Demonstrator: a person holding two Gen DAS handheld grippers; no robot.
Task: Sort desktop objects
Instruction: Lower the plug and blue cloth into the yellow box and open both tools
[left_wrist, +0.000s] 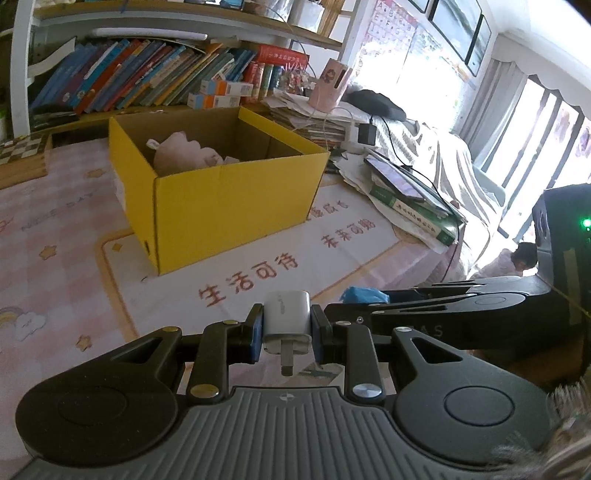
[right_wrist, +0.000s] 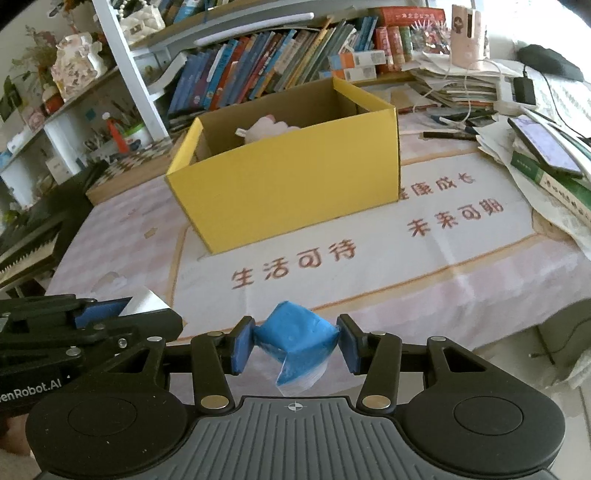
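My left gripper (left_wrist: 287, 328) is shut on a white plug-in charger (left_wrist: 286, 317), prongs toward the camera, held above the mat's near edge. My right gripper (right_wrist: 293, 341) is shut on a blue packet (right_wrist: 297, 341) that looks like a tissue pack, tilted between the pads. An open yellow cardboard box (left_wrist: 229, 199) (right_wrist: 295, 192) stands ahead on the printed desk mat (left_wrist: 295, 258) (right_wrist: 369, 258). A pink soft toy (left_wrist: 181, 153) (right_wrist: 264, 129) lies inside it. The right gripper's arm shows at the right of the left wrist view with the blue packet (left_wrist: 364, 295); the left one with the charger (right_wrist: 146, 301) shows at the left of the right wrist view.
A shelf of leaning books (left_wrist: 140, 74) runs behind the box. At the right sit piles of papers, a green book (left_wrist: 417, 218), a tablet (right_wrist: 543, 146), a black adapter (left_wrist: 365, 133) with cables and a pink cup (left_wrist: 330, 85). A chequered board (right_wrist: 136, 162) lies left.
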